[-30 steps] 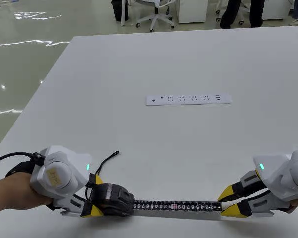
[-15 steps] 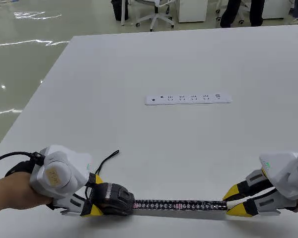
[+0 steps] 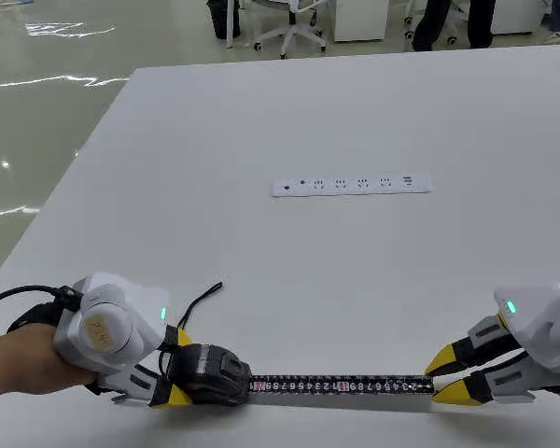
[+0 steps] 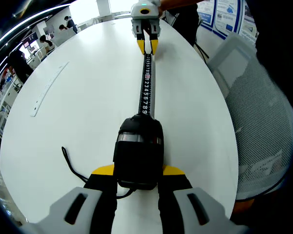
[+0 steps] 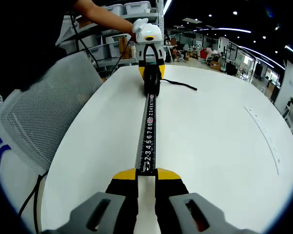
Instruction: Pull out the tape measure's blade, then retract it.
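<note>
At the lower left of the head view the left gripper (image 3: 179, 370) has its yellow-tipped jaws clamped on the two sides of the tape measure (image 3: 210, 373), a black, rounded body with a rubber-like ribbed surface. I can read no brand on it. The blade (image 3: 341, 385) is a thin black band. It runs flat along the bottom of the frame to the right gripper (image 3: 441, 377), whose jaws are closed together on the blade's end. The blade carries white numerals, and in the left gripper view the row "2 3 4 5 6 7 8 9" can be read on the blade (image 4: 146, 83), with one small red mark farther along. A yellow sticker sits on the round white part of the left gripper, but its writing is too small to read. The white table (image 3: 355, 112) is smooth and matte. Its left edge goes diagonally from the upper middle to the lower left, with shiny floor (image 3: 47, 112) beyond. Between the blade and the white power strip (image 3: 352, 185) in the centre, the surface is open. A thin black cord (image 3: 198, 301) lies curled just above the tape measure. In the left gripper view a grey mesh chair (image 4: 254, 112) stands close to the table edge on the right side.
</note>
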`<state>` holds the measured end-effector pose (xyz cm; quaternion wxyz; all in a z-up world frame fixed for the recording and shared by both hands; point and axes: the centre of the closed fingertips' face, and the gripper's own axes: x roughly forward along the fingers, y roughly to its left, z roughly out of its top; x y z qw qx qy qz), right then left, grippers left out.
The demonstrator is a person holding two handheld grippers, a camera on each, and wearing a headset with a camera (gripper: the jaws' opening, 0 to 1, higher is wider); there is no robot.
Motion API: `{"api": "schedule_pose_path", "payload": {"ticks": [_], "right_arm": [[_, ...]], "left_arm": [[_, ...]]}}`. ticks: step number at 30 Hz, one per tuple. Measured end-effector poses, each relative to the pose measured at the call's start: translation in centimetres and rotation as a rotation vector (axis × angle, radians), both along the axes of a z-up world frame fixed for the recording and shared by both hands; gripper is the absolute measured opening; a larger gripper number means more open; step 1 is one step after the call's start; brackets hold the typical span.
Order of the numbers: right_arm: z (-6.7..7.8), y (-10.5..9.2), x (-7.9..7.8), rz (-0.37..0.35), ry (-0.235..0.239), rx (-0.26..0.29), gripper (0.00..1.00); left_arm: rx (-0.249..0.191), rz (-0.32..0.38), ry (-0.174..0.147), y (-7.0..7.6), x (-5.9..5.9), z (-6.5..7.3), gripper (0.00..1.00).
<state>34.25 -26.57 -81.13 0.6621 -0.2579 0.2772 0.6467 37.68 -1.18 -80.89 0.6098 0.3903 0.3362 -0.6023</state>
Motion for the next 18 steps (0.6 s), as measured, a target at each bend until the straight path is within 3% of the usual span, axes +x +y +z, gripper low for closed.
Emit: {"api": "schedule_pose_path", "payload": {"ticks": [18], "right_arm": [[0.28, -0.97, -0.19, -0.011, 0.005, -0.008, 0.11]], "left_arm": [[0.003, 0.000, 0.003, 0.09, 0.05, 0.00, 0.27]]}}
